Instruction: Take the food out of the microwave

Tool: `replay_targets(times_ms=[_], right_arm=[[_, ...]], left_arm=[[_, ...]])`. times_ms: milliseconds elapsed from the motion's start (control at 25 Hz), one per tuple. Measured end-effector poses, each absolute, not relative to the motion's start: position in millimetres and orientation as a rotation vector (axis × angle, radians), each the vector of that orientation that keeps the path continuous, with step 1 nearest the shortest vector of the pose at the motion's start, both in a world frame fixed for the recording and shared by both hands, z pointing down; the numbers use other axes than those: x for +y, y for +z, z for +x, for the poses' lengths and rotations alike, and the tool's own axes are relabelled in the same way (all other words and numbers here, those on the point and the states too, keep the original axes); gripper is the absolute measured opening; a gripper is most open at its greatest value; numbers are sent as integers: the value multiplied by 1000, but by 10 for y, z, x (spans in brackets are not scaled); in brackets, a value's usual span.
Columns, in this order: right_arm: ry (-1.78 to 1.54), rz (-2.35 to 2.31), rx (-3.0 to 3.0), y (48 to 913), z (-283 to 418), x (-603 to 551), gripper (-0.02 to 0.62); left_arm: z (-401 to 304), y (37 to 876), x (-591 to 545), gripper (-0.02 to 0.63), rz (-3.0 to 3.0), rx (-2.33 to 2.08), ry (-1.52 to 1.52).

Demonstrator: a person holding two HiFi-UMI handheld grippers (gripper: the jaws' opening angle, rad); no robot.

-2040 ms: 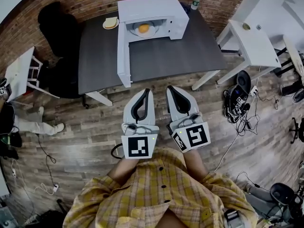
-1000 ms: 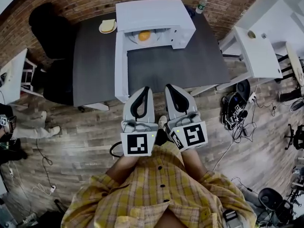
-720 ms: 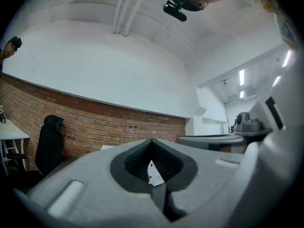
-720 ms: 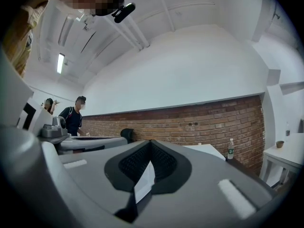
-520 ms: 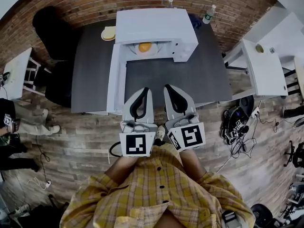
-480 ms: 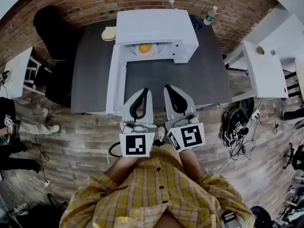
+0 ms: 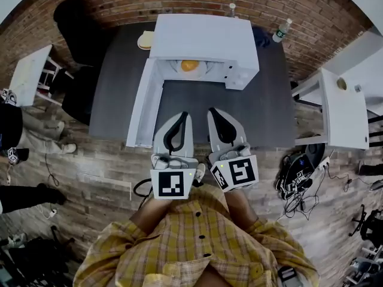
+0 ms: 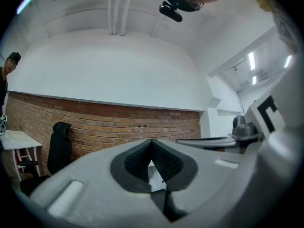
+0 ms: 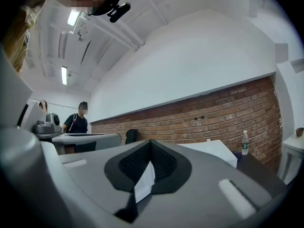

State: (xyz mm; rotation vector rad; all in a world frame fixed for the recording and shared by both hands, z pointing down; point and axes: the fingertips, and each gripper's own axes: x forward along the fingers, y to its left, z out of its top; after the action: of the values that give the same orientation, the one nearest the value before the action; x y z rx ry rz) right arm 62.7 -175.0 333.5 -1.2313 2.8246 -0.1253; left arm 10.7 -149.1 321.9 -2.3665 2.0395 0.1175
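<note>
A white microwave (image 7: 203, 37) stands at the back of the dark grey table (image 7: 269, 106), its door (image 7: 142, 107) swung wide open to the left. Inside it, orange-yellow food (image 7: 190, 66) lies on a plate. My left gripper (image 7: 182, 116) and right gripper (image 7: 213, 112) hover side by side over the table's near edge, pointing level at the microwave and well short of it. Both are shut with nothing held. The left gripper (image 8: 152, 144) and the right gripper (image 9: 151, 144) each show their fingertips meeting in their own views; the microwave shows pale in the gap behind.
A small plate with bread (image 7: 145, 39) sits left of the microwave. A water bottle (image 7: 281, 30) stands at the table's back right. A white side table (image 7: 342, 109) is to the right, a black chair (image 7: 78, 26) and another white table (image 7: 30, 70) to the left. Cables (image 7: 296, 172) lie on the floor.
Both grippers and the person have come forward to the table's near edge, so the microwave lies closer. The jaws stayed shut and the microwave door stayed open.
</note>
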Motion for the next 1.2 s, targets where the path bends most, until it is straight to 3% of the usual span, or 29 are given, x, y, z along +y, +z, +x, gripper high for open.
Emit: replay_targets(times_ms=[600, 920, 1200], right_arm=[[-758, -1161, 2635, 4176, 471, -2454, 3], [-1121, -1101, 2403, 4695, 338, -2833, -6], [-1341, -995, 2155, 4971, 226, -3123, -6]], left_arm=[[-5, 3479, -1909, 0, -2403, 2043, 58], [-173, 3584, -2020, 0, -2388, 1896, -183], [-300, 3631, -2099, 0, -2417, 1892, -207]])
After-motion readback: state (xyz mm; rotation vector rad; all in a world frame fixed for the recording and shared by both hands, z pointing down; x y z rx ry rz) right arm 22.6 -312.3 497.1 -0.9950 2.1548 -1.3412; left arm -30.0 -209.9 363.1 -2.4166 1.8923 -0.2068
